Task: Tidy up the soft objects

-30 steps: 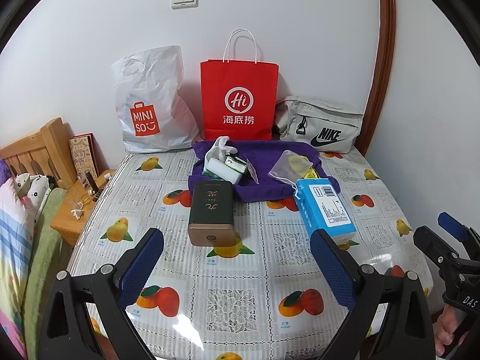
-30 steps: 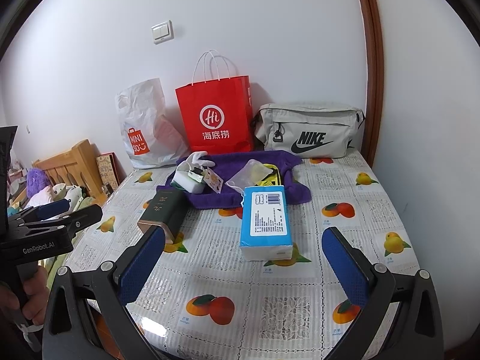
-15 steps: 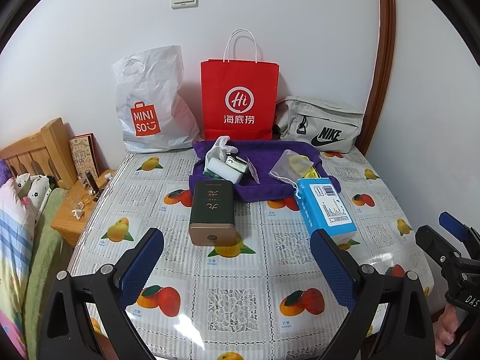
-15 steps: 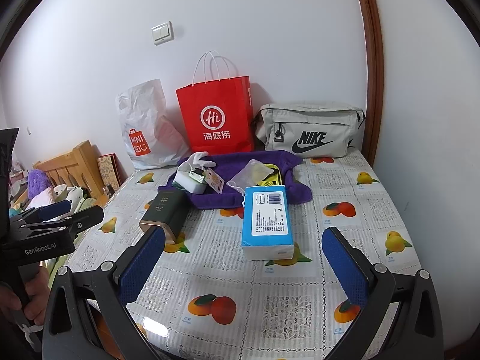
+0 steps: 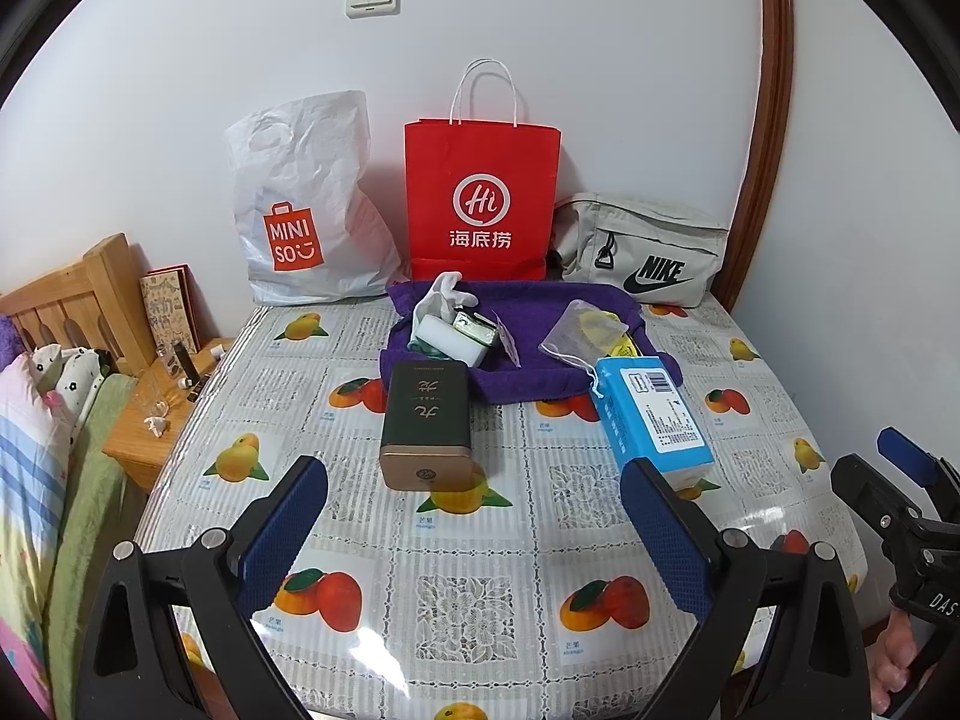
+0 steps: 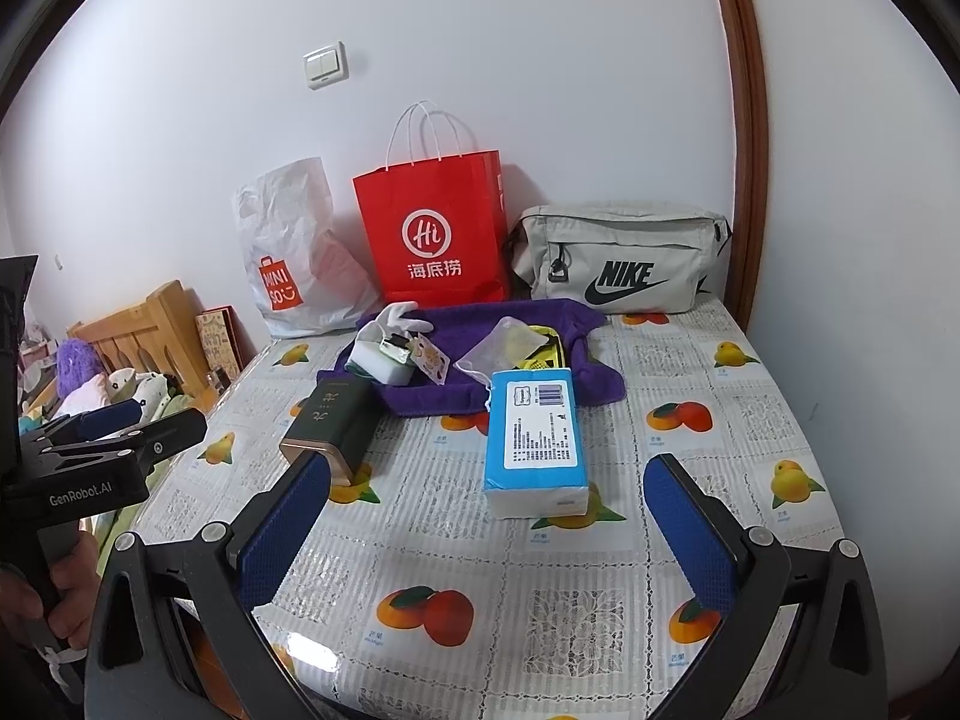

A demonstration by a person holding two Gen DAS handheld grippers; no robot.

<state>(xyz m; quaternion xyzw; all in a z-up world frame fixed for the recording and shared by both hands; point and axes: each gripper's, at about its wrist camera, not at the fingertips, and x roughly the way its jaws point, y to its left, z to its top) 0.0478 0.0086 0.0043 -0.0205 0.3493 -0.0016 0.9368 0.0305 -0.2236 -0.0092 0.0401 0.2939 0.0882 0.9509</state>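
Note:
A purple towel (image 5: 528,372) (image 6: 528,324) lies at the back of the table, with a white glove (image 5: 441,294), a white sponge block (image 5: 453,345) and a mesh pouch (image 5: 585,330) on it. A blue tissue pack (image 5: 651,417) (image 6: 536,441) lies in front of it on the right. A dark green tin (image 5: 427,420) (image 6: 330,423) lies on the left. My left gripper (image 5: 474,516) is open, hovering near the front of the table with nothing between its fingers. My right gripper (image 6: 486,528) is open too, just short of the tissue pack.
Against the wall stand a white Miniso plastic bag (image 5: 306,204), a red paper bag (image 5: 483,198) and a grey Nike pouch (image 5: 645,255). The table (image 5: 480,588) has a fruit-print cover. A bed and a wooden nightstand (image 5: 156,420) are to the left.
Both grippers have drifted very slightly; the objects on the table have not moved.

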